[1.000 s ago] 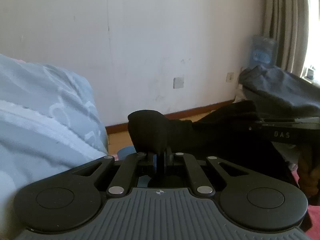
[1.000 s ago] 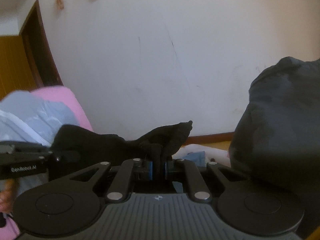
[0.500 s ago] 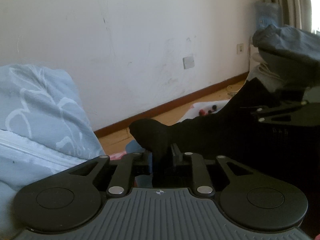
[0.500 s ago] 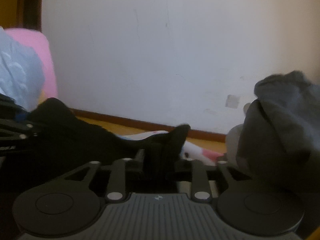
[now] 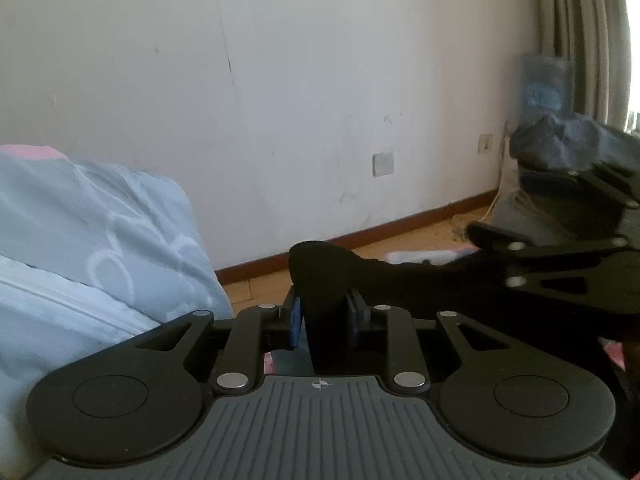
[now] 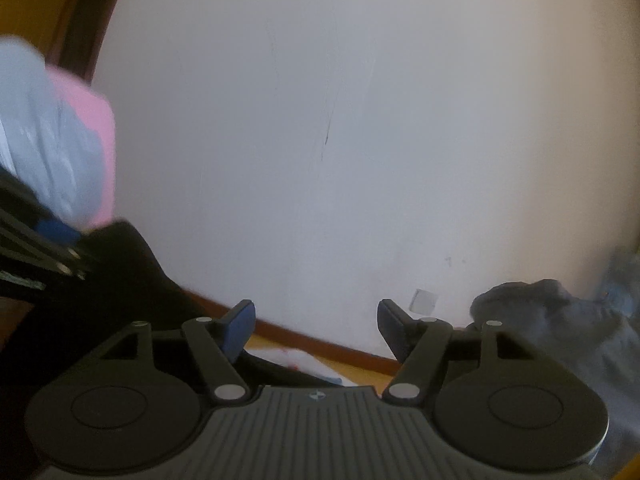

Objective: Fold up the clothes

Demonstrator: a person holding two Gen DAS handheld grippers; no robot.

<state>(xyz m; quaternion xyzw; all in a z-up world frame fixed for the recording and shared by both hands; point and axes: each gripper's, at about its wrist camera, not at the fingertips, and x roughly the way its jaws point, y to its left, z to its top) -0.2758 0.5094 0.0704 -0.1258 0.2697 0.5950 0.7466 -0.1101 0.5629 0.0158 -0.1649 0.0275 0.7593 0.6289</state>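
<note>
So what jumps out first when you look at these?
The black garment, bunched between the left gripper's fingers low in the middle of its view, with a pale blue quilt heaped to its left. In the right wrist view, the right gripper stands open with nothing between its fingers, its jaws having just opened, and a dark grey pile sits at the right.

No readable text

Only a small crosshair mark on the left hand-held gripper [image 5: 323, 312] body; the water bottle label [image 5: 543, 94] is blurred.
</note>
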